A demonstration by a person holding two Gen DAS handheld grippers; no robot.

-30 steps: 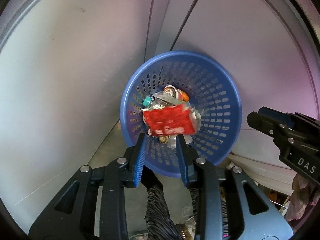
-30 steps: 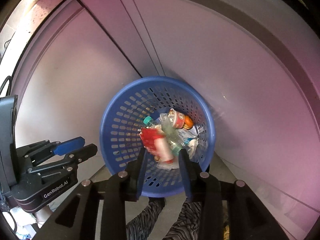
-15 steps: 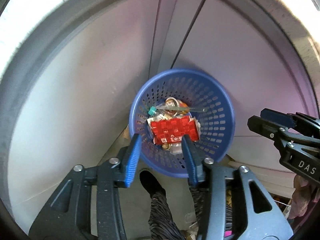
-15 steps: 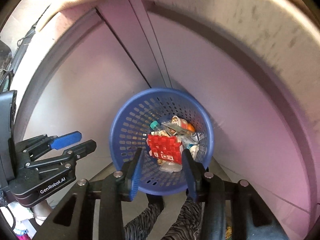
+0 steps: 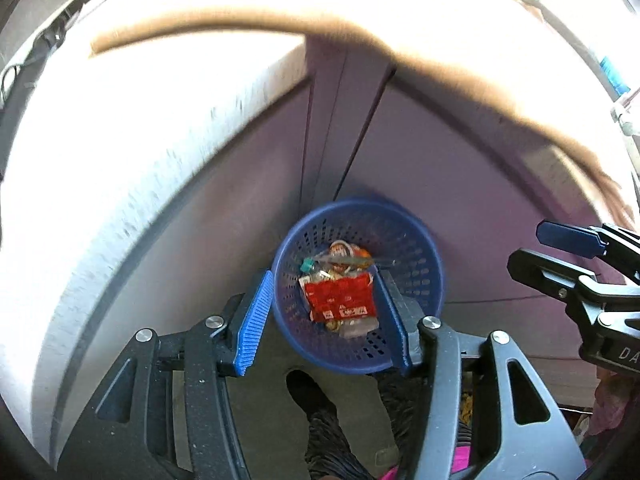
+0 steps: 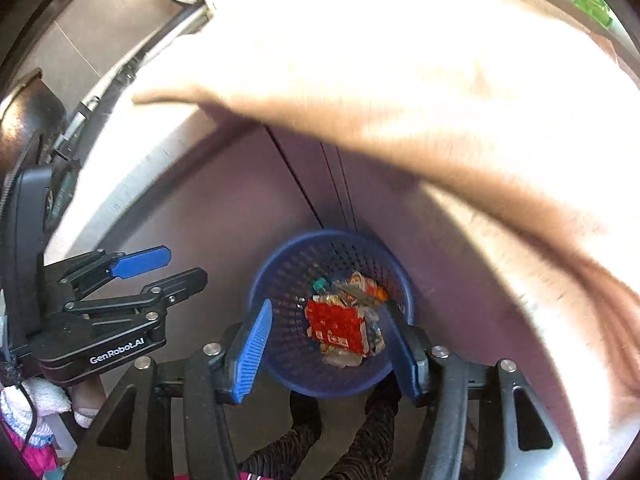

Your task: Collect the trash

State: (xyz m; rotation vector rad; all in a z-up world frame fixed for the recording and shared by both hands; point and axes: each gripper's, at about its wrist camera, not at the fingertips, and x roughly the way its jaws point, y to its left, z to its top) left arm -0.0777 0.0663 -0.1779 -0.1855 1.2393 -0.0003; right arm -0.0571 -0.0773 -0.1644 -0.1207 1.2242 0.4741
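While I hold my left gripper (image 5: 326,318) spread wide and empty, the blue perforated basket (image 5: 420,276) sits on the floor below it, red wrapper (image 5: 340,296) topping the trash inside. My right gripper (image 6: 328,350) likewise gapes empty above that basket.

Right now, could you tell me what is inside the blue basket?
The blue basket holds a red wrapper on top, a teal cap, an orange piece and crumpled packaging; whatever lies beneath is covered.

Blue perforated basket (image 5: 424,280), red-and-white wrapper (image 5: 340,296), blue-padded black tongs (image 5: 326,316).
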